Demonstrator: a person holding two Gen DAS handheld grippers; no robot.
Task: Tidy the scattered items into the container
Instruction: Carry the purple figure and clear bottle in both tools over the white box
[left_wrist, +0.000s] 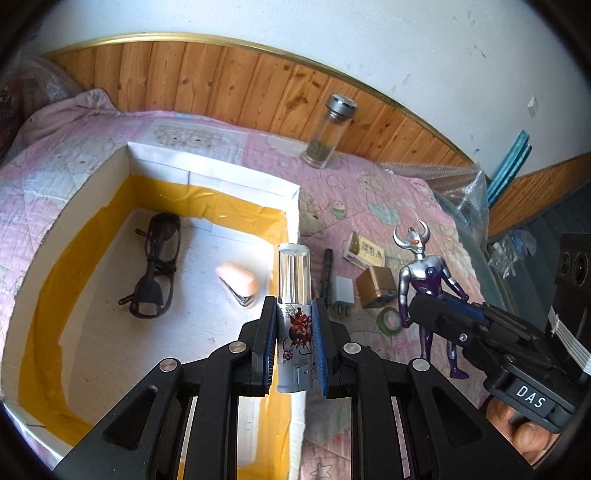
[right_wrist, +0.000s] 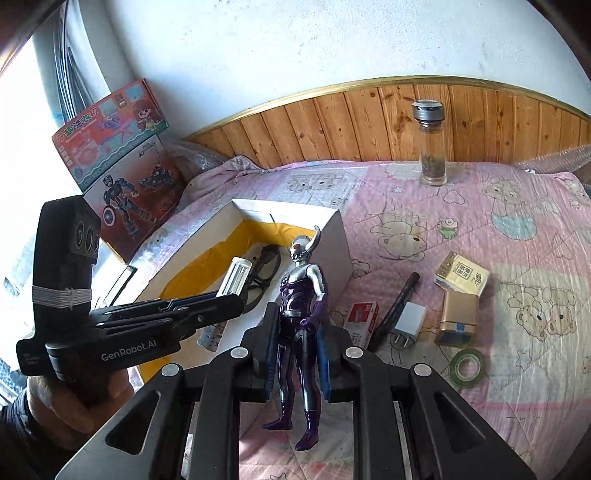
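"DAS" on the right tongs (left_wrist: 447, 310) body, "GenRobot.AI" on the left tongs (right_wrist: 221, 301) body, Chinese lettering on toy box (right_wrist: 110, 136), not readable

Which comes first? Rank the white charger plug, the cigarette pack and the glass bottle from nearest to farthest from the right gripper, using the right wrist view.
From the right gripper, which grips the figure:
1. White charger plug, just to its right on the quilt.
2. Cigarette pack, farther right and back.
3. Glass bottle, far back, upright by the wooden panel.
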